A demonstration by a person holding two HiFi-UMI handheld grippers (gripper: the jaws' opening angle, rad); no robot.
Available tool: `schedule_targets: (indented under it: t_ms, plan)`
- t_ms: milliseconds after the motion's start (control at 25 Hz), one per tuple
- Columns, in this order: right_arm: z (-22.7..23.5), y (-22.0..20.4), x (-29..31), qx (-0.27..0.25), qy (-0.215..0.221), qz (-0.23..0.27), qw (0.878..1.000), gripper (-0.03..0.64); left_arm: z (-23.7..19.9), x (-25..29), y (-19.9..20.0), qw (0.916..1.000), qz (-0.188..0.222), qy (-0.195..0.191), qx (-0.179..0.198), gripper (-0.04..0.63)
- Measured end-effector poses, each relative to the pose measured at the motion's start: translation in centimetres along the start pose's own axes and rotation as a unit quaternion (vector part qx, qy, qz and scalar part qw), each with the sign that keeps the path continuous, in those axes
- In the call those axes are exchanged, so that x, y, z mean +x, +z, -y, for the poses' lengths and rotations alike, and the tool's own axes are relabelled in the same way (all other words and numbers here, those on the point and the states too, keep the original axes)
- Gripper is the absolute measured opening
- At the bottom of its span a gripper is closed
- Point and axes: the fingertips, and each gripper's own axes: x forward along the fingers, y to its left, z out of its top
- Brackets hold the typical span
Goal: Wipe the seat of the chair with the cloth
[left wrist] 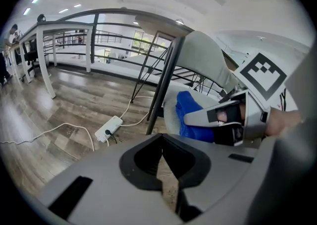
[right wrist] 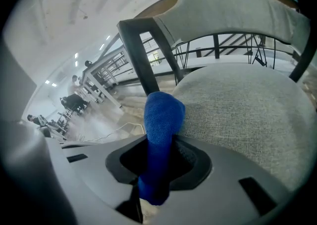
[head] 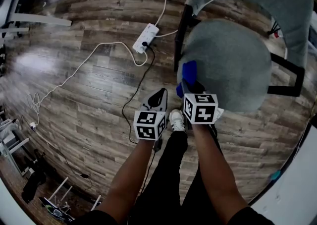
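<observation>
Plank floor (power strip on it); grey seat; right tongs clamp cloth.

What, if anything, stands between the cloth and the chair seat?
Nothing visible does. The right gripper is shut on the blue cloth, which is right at the edge of the grey seat, and the seat surface ahead is bare.

- Wood-plank floor spreads ahead and to the left of the left gripper, glossy with glare.
- White power strip lies just ahead, cables trailing.
- Far beyond: metal railings, possibly windows, ceiling strip lights.
</observation>
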Motion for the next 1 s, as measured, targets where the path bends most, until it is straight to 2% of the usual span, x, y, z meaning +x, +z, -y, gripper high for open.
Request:
schedule_targets:
  t_ms: [1000]
  plan:
    - [7.9,-1.2,-4.7,0.024,-0.010,0.004,1.000,0.109,8.2,3.4,0.4,0.9994,-0.011,-0.028,0.020,0.008]
